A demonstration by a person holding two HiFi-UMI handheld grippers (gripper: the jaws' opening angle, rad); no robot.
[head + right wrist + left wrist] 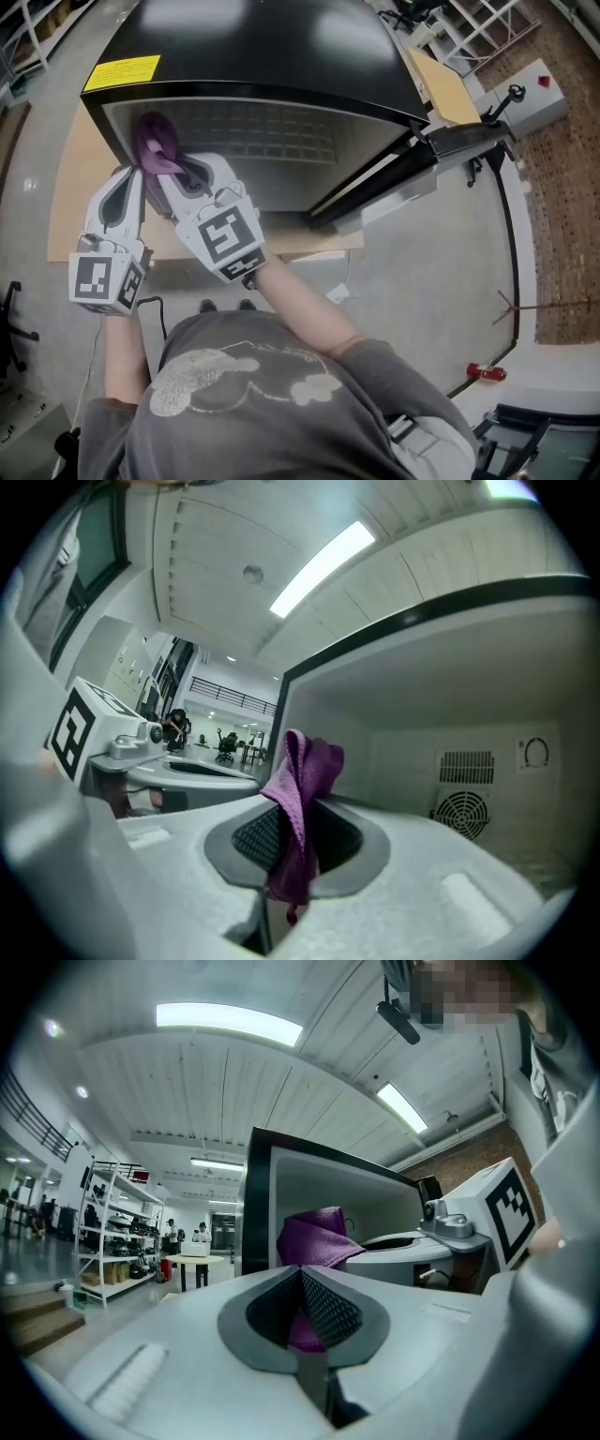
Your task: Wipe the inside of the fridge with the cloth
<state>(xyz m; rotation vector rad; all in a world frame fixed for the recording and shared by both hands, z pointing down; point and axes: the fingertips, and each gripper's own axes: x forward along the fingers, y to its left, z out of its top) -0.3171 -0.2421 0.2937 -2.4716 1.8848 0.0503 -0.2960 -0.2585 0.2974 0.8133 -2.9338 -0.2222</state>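
White plastic, the right gripper (295, 829) is pinched on a purple microfibre cloth (306, 766). The fabric rises in a folded peak above the dark mesh pads and hangs down the seam between them. The left gripper (302, 1305) is just to the left of it, and its jaws are pressed together too. A strip of the same purple cloth shows in the seam between its pads, and the rest of the cloth bunches up just beyond the tips. In the head view the two grippers meet at the cloth, tips close together, and the marker cubes point back toward the person.

The cloth sits at the left end of the mouth of the black box-shaped fridge (253, 47), at the edge of its pale grey interior (281, 141). In the right gripper view a round fan grille (464, 810) shows on the fridge's far inner wall, to the right. The dark fridge door (412, 169) stands swung open on the right. A yellow rectangular label (122, 72) is stuck on the fridge's top at its near left corner. The fridge rests on a light wooden board (70, 187), which lies on a grey concrete floor (431, 281).
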